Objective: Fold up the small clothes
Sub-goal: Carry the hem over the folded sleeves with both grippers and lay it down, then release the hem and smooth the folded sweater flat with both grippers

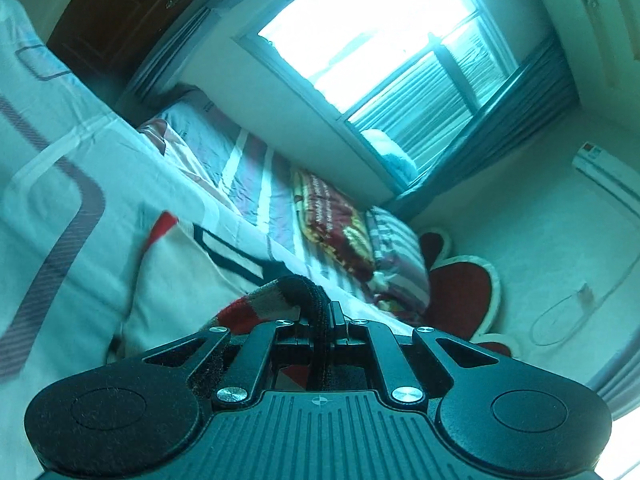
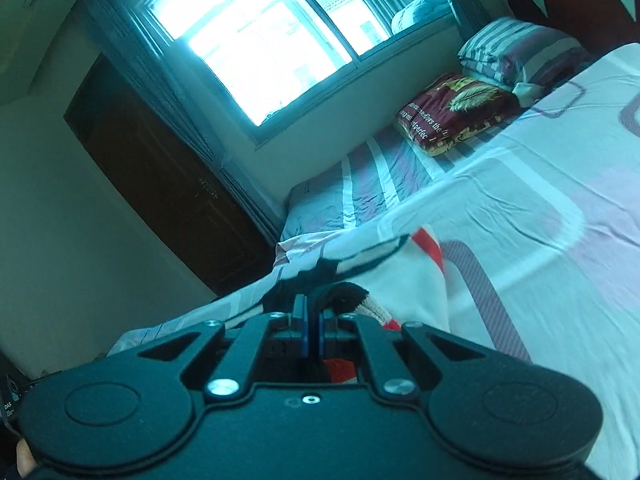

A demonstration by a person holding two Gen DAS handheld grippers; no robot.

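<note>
Garment (image 1: 188,280), white w/ red patch + black trim and a knit red/black/grey edge, lies on the bed near both cams, spread over the sheet. Left gripper (image 1: 320,312) is clamped on the dark knit hem; fabric bunches up between its fingers. Right gripper (image 2: 314,314) is closed on the garment's (image 2: 400,276) black edge, blue pads nearly together w/ cloth pinched in the gap.

Sheet (image 2: 540,216) is white-pink w/ rounded grey-purple line pattern, lightly wrinkled. Beyond it, far side, a striped quilt (image 2: 372,184) in grey/pink/white runs along the wall. On it a dark red cushion (image 2: 456,114) w/ gold feather print + lettering, just beside a striped pillow (image 2: 516,50) toward the head end. Headboard (image 1: 460,292) is dark red w/ cream rim, scalloped.

Room: bright window (image 2: 256,40) above the quilt, blown out, grey-blue curtains (image 2: 188,128) either side, a pale bundle on the sill. Dark wood door (image 2: 160,184) left of window in right view. AC unit (image 1: 608,172) on wall w/ a cable loop (image 1: 560,316) below, in left view. Both views tilted, slightly blurred.
</note>
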